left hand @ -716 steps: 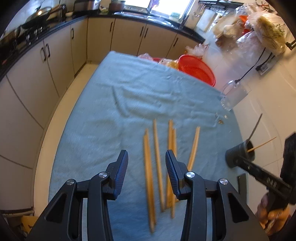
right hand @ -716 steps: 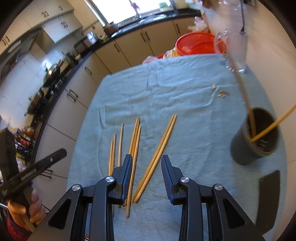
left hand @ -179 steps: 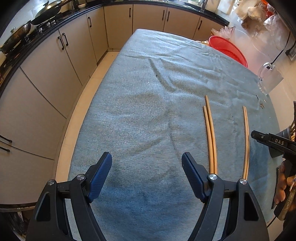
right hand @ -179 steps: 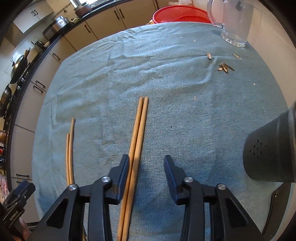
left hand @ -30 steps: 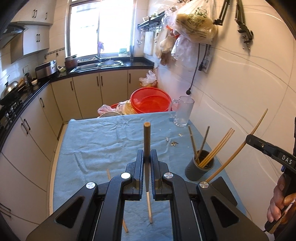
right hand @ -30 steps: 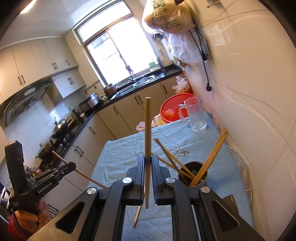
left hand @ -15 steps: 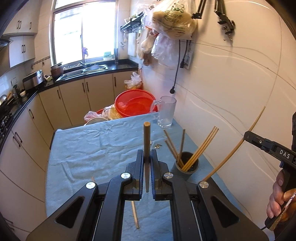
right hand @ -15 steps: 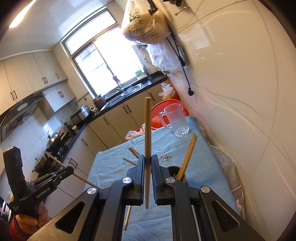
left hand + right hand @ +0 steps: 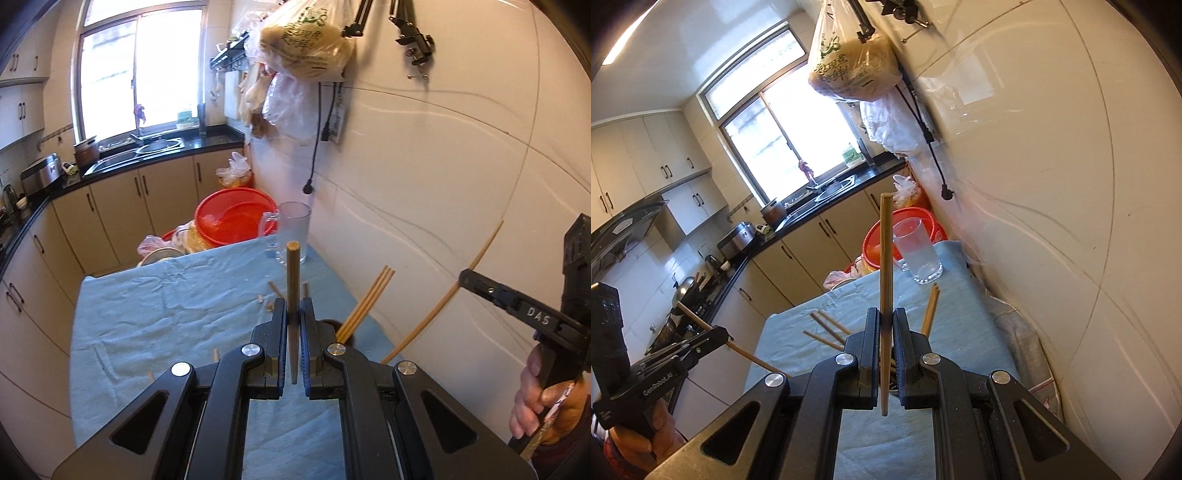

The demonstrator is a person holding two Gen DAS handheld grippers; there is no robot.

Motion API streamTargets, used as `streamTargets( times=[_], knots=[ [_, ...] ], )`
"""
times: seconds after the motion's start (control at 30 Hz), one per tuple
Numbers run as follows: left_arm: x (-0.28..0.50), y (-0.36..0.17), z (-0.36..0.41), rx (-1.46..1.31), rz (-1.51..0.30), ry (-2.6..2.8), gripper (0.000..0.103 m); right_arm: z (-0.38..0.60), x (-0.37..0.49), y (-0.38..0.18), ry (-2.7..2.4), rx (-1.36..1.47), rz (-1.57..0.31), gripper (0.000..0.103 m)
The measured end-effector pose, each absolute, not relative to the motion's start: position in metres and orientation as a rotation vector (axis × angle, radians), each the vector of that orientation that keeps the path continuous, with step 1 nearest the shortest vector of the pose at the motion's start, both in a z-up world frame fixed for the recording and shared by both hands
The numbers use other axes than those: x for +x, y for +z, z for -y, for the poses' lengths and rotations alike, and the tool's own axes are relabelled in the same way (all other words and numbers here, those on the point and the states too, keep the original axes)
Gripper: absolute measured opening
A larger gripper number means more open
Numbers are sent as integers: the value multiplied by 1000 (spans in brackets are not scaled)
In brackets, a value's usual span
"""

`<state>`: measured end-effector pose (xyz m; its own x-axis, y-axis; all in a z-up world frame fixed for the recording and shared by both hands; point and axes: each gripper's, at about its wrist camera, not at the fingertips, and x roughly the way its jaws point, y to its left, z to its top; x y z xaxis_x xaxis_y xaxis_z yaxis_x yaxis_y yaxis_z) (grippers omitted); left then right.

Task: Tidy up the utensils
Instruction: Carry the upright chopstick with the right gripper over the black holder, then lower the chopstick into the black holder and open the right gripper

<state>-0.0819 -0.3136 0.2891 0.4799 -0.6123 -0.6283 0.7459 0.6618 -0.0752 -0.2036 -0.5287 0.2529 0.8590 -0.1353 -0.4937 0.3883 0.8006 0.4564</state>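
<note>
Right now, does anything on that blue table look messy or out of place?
Yes. A few chopsticks lie loose on the blue cloth instead of standing in the dark holder, and small crumbs are scattered near the glass mug. Nothing looks spilled or broken.

I see two bare wooden chopsticks held upright, one (image 9: 292, 295) left, one (image 9: 885, 280) right; more chopsticks (image 9: 365, 304) lean in the dark holder (image 9: 341, 328) on the tabletop (image 9: 166, 314).
</note>
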Motion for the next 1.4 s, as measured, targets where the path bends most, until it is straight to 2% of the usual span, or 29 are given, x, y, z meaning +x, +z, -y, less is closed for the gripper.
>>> streamTargets(
  times=[0.37,0.87,1.4],
  knots=[
    [-79,296,359,209,-676,-882,6,551,-182,252,-310,562,-451,8],
    [-52,244,403,281,-776,-855,6,547,-118,212,-273,489,-589,8],
    [-36,216,404,313,-804,-794,7,552,-94,179,-277,473,-690,8]
  ],
)
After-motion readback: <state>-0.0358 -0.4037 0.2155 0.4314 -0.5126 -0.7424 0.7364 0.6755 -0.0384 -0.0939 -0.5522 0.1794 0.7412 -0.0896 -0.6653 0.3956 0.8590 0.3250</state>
